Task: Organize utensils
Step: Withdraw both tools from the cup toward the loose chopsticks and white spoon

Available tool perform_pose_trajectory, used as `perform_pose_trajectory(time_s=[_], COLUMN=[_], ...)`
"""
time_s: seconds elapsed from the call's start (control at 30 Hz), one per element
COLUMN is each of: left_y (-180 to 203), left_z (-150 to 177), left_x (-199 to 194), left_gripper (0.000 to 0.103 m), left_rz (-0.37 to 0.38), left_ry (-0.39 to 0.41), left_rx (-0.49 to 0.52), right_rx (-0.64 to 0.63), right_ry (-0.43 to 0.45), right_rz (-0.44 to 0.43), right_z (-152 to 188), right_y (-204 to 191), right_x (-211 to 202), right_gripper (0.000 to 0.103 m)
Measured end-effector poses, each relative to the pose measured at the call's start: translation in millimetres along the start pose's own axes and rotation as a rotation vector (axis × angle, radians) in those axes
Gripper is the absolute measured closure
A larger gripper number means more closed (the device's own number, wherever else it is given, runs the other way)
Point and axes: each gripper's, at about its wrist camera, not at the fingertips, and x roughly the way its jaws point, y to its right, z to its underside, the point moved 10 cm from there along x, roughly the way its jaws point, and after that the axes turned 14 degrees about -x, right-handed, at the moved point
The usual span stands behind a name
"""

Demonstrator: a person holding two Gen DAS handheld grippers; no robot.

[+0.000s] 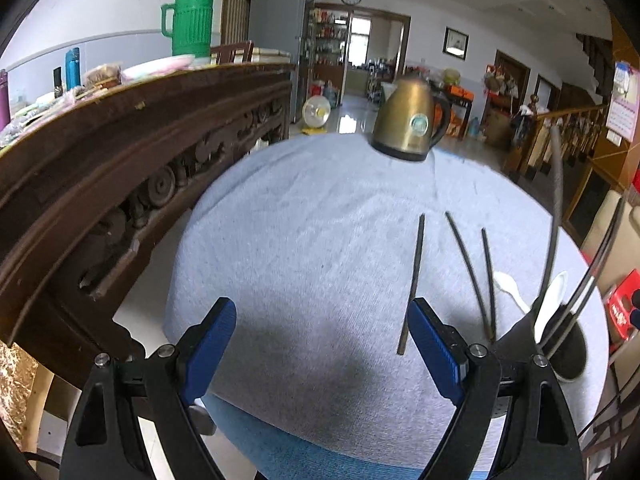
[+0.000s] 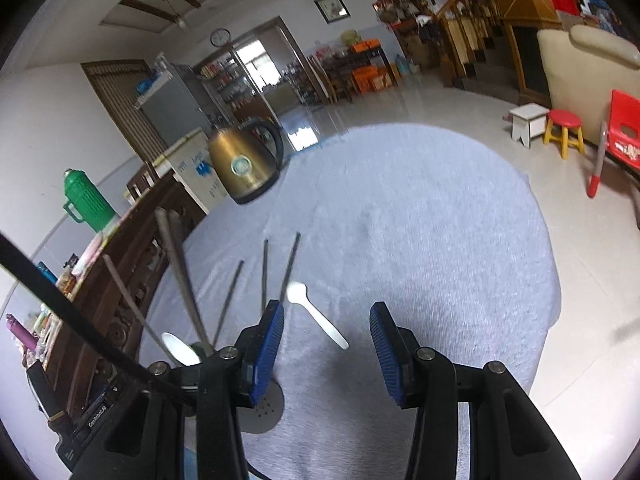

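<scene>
Left wrist view: left claw (image 1: pixel 320 340) is wide open over the grey cloth (image 1: pixel 300 220), holding nothing, one chopstick (image 1: pixel 412 280) beside its finger. Right claw (image 2: pixel 326 344) is about half open, also empty, white spoon (image 2: pixel 316 314) lying between its fingers. Kettle (image 2: pixel 242 164) label is unreadable. Only the right view shows the red stool (image 2: pixel 564 128).

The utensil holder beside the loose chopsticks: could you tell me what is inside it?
The utensil holder holds a white spoon and several chopsticks standing upright. Their lower ends are hidden inside.
</scene>
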Motion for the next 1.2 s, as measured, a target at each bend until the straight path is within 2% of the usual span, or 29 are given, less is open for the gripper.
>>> perform_pose_trajectory(time_s=[0.5,0.93,1.2], left_y=[-2.7,-1.5,2.9], left_z=[18.6,26.6,23.7], left_x=[42.3,66.5,76.9], left_gripper=[0.015,0.015,0.015], left_rz=[-0.067,-0.095,-0.102], left_ry=[-0.095,-0.138,-0.146], left_rx=[0.032,0.056,0.075], right_rx=[0.045,0.069,0.005], right_ry=[-0.149,-0.252,-0.288], right_rz=[-0.023,-0.047,-0.085], right_z=[27.0,46.7,34.6], right_y=[12.6,23.3,11.7], right_x=[54.3,94.1,122.2], right_gripper=[0.055,0.055,0.055])
